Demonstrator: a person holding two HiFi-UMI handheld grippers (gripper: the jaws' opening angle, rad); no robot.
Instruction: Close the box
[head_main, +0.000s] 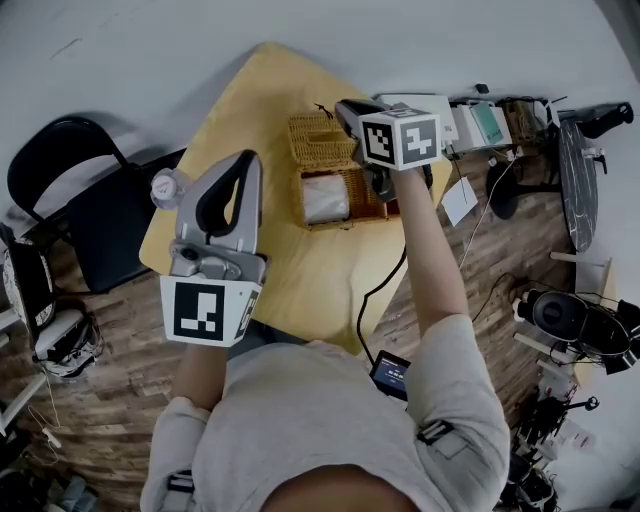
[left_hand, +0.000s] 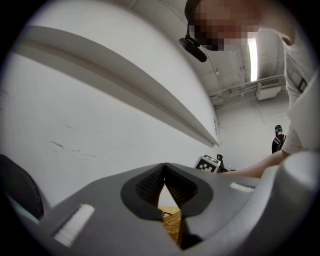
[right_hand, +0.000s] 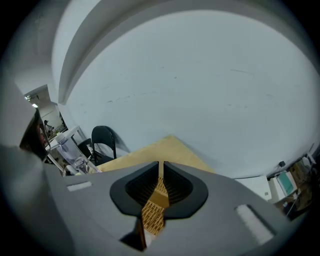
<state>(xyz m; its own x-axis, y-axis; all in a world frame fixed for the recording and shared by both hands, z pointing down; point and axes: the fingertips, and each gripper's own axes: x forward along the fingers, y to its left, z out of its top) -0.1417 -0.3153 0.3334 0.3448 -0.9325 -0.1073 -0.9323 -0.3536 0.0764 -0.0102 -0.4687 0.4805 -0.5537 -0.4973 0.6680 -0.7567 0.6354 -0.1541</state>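
We are looking down on a yellow tabletop (head_main: 290, 270), and it is carrying what we need. A black chair (head_main: 90, 210) is standing at its 9 o'clock side, out of the way.

The woven box (head_main: 337, 223) is sitting on the tabletop at 12 o'clock from us, where both arms can reach it. Its lid (head_main: 318, 140) is standing up along the box's 12 o'clock edge, tipped back. So the box is wide open and the job is not done yet. We think the lid is joined to the box along that edge, so it needs a push toward 6 o'clock to drop shut.

Our right claw (right_hand: 161, 167) is hanging at 2 o'clock of the box, near the lid's top corner, and pointing down. Its tips are almost together, with only a thin crack between them, and it is holding nothing. We are seeing the woven box through the gap lower down, farther off. We think a nearly closed claw is good here, because a narrow tip can nudge the lid from behind without grabbing it.

Our left claw (left_hand: 164, 170) is hovering at 8 o'clock of the box, well apart from it. Its tips are pressed tight together with nothing between them. It is pointing about level, maybe ready to steady the box.

A small white thing (head_main: 325, 198) is lying inside the box. We think it is low enough to let the lid come down.
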